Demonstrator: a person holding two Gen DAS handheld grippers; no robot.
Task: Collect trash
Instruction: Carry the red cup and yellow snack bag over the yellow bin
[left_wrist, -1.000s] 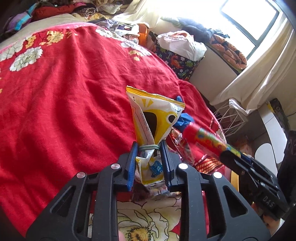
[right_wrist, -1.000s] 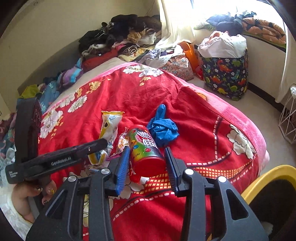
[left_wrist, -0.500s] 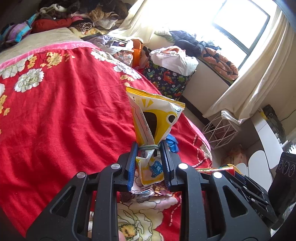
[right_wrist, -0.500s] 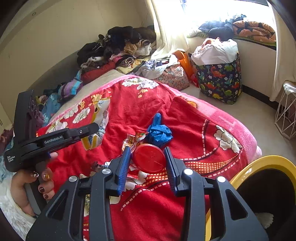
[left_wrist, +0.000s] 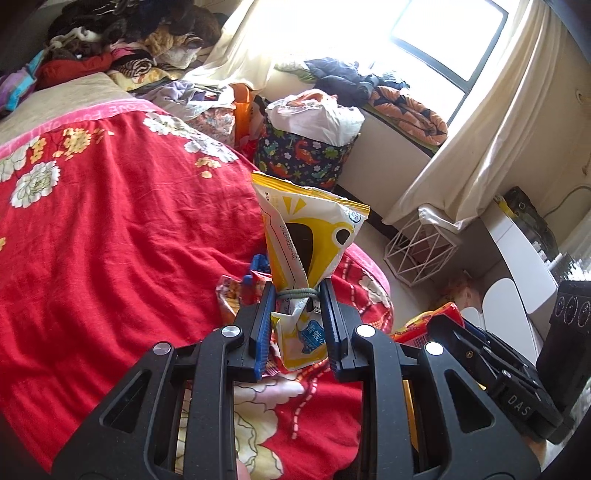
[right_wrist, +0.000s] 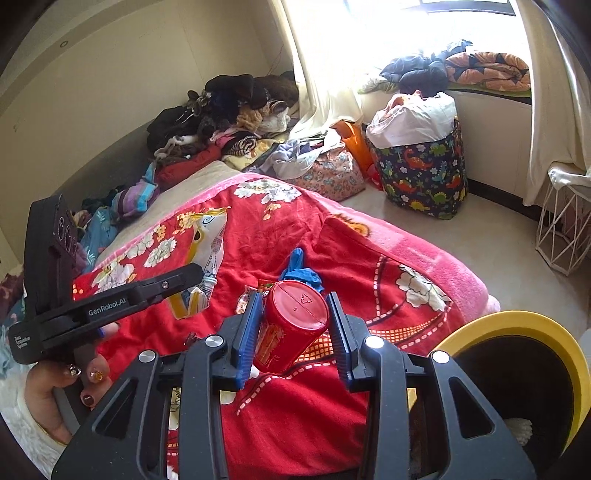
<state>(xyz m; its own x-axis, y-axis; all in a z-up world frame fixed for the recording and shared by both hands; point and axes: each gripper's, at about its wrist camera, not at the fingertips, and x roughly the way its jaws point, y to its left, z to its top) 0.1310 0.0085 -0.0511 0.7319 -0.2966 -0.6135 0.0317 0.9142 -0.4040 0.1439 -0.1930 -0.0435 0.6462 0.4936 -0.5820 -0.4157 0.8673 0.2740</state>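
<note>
My left gripper (left_wrist: 297, 295) is shut on a yellow and white snack bag (left_wrist: 308, 236), tied with a rubber band, and holds it upright above the red floral blanket (left_wrist: 110, 221). The bag also shows in the right wrist view (right_wrist: 207, 254). My right gripper (right_wrist: 293, 306) is shut on a red snack canister (right_wrist: 291, 325), lifted above the blanket, its red lid toward the camera. A crumpled blue glove (right_wrist: 301, 271) and a small wrapper (right_wrist: 251, 295) lie on the blanket beyond it. A yellow-rimmed bin (right_wrist: 517, 325) stands at the lower right.
A dinosaur-print basket (right_wrist: 421, 173) with white cloth stands by the window. A white wire stand (right_wrist: 565, 229) is at the right. Piles of clothes (right_wrist: 229, 110) lie behind the bed. A white desk (left_wrist: 517, 258) is at the right in the left wrist view.
Both grippers have lifted and swung right with their loads. The canister has tilted so its lid faces the camera, and the yellow bin fills more of the right wrist view.
</note>
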